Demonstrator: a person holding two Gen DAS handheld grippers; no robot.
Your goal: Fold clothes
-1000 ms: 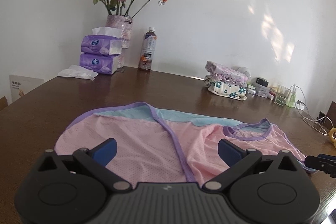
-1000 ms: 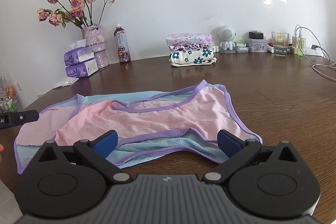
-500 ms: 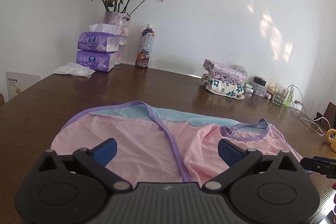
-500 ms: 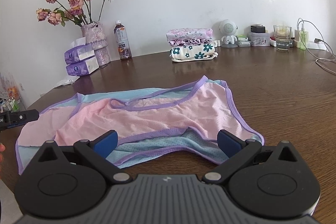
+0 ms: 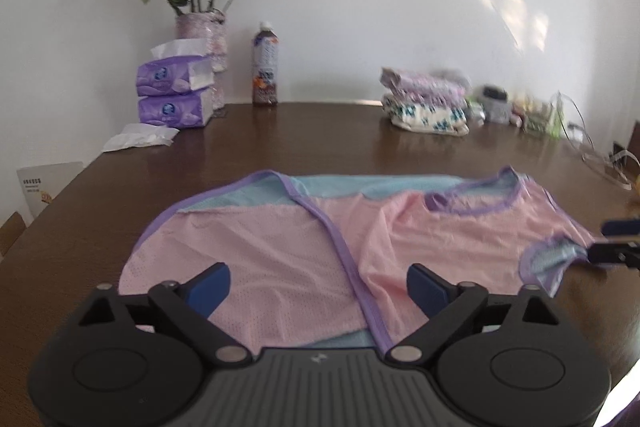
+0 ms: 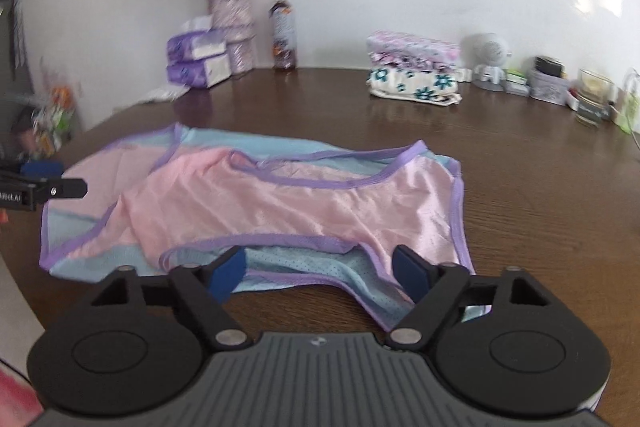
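A pink and light-blue mesh top with purple trim lies spread flat on the brown table; the right wrist view shows the same top from its other end. My left gripper hovers open over the near pink edge, nothing between its blue pads. My right gripper is open above the blue armhole and hem at its end. Each gripper's tip shows at the edge of the other's view: the right gripper and the left gripper.
A stack of folded floral clothes sits at the back by the wall. Along the wall stand a vase of roses, tissue packs, a drink bottle, small items, a glass and cables.
Both grippers have shifted and turned, with motion blur now. The right gripper has come lower and closer over the garment's blue hem. The garment itself lies as before.
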